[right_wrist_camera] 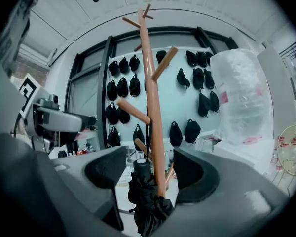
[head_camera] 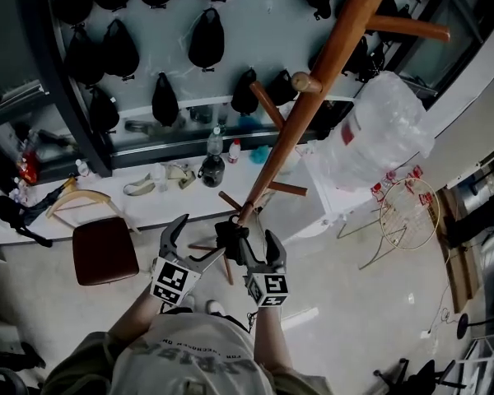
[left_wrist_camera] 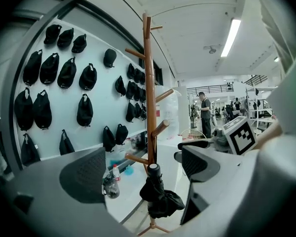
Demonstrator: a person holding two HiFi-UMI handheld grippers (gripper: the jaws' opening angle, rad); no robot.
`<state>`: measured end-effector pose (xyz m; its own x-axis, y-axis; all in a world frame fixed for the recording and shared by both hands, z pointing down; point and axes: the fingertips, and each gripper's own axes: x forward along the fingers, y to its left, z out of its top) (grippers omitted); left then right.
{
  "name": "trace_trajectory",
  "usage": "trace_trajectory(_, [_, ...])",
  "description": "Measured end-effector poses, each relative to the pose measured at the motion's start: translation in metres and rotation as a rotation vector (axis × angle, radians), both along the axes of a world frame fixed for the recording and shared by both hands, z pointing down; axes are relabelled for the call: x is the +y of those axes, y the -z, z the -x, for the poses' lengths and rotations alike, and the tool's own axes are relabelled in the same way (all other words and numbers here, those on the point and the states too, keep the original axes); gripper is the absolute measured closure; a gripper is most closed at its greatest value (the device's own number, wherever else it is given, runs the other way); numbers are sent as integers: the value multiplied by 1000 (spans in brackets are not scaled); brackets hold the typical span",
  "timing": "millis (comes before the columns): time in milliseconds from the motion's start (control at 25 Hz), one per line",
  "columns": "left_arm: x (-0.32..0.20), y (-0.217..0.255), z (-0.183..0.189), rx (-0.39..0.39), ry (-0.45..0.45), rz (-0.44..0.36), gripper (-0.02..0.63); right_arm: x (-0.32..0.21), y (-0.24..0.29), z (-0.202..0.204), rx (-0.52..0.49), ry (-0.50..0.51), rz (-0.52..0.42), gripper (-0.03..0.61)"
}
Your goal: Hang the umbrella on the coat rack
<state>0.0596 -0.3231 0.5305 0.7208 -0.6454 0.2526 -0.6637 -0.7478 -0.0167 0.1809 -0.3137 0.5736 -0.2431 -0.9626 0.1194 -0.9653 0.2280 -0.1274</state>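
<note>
A black folded umbrella (right_wrist_camera: 145, 196) hangs low on the wooden coat rack (right_wrist_camera: 152, 107), tight against its pole, with a thin strap running up toward a lower peg. In the head view the umbrella (head_camera: 230, 239) sits just ahead of both grippers. My right gripper (right_wrist_camera: 150, 174) is open, its pads on either side of the umbrella and apart from it. My left gripper (left_wrist_camera: 143, 174) is open too, facing the umbrella (left_wrist_camera: 158, 196) and rack pole (left_wrist_camera: 149, 93) from a little further off. In the head view the left gripper (head_camera: 196, 243) and right gripper (head_camera: 255, 249) sit side by side.
Black caps (head_camera: 206, 38) hang across the white wall behind the rack. A large plastic-wrapped bundle (head_camera: 379, 130) stands to the right, with a round wire frame (head_camera: 409, 212) on the floor. A dark red chair (head_camera: 104, 249) is at left. Bottles (head_camera: 213, 161) line the ledge.
</note>
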Motion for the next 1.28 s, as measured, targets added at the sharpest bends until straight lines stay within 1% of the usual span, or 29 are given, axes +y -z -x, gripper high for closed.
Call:
trace_trajectory(120, [4, 15, -5, 18, -5, -23, 137, 16, 38, -6, -14, -2, -80, 291])
trace_trajectory(280, [11, 41, -9, 67, -5, -62, 137, 36, 88, -17, -34, -23, -203, 291])
trace_trajectory(400, [15, 59, -11, 99, -1, -92, 137, 49, 128, -18, -57, -29, -305, 293])
trace_trajectory(440, [16, 64, -11, 110, 2, -100, 138, 53, 138, -18, -62, -35, -325, 293])
trace_trajectory(560, [20, 74, -11, 130, 9, -119, 140, 63, 148, -19, -51, -54, -314, 295])
trace_trajectory(640, [21, 75, -9, 132, 19, -130, 152, 67, 152, -16, -71, -43, -310, 307])
trace_trajectory(680, [21, 76, -7, 132, 28, -136, 172, 69, 154, -14, -79, -38, -313, 310])
trace_trajectory(720, [21, 77, -6, 133, 42, -146, 208, 71, 155, -13, -78, -37, -316, 323])
trace_trajectory(760, [21, 80, -3, 136, 57, -160, 262, 72, 157, -13, -71, -39, -320, 348])
trace_trajectory(800, [21, 84, -1, 140, 73, -177, 312, 73, 158, -13, -62, -43, -323, 348])
trace_trajectory(880, [22, 94, 2, 158, 95, -218, 366, 76, 162, -13, -43, -59, -333, 354])
trace_trajectory(920, [22, 99, 3, 172, 102, -240, 391, 77, 164, -14, -30, -69, -340, 417])
trace_trajectory(960, [23, 104, 4, 185, 109, -257, 424, 78, 167, -14, -16, -76, -346, 433])
trace_trajectory(1000, [24, 108, 6, 196, 118, -269, 457, 78, 169, -14, -4, -80, -351, 433])
trace_trajectory(1080, [25, 113, 9, 215, 143, -280, 504, 79, 174, -13, 15, -86, -360, 436])
trace_trajectory(1120, [26, 115, 11, 223, 155, -285, 527, 80, 176, -13, 23, -90, -364, 487])
trace_trajectory(1160, [26, 117, 13, 228, 165, -290, 549, 80, 178, -12, 29, -92, -368, 497])
trace_trajectory(1280, [29, 124, 16, 238, 179, -303, 586, 80, 181, -8, 43, -85, -368, 499])
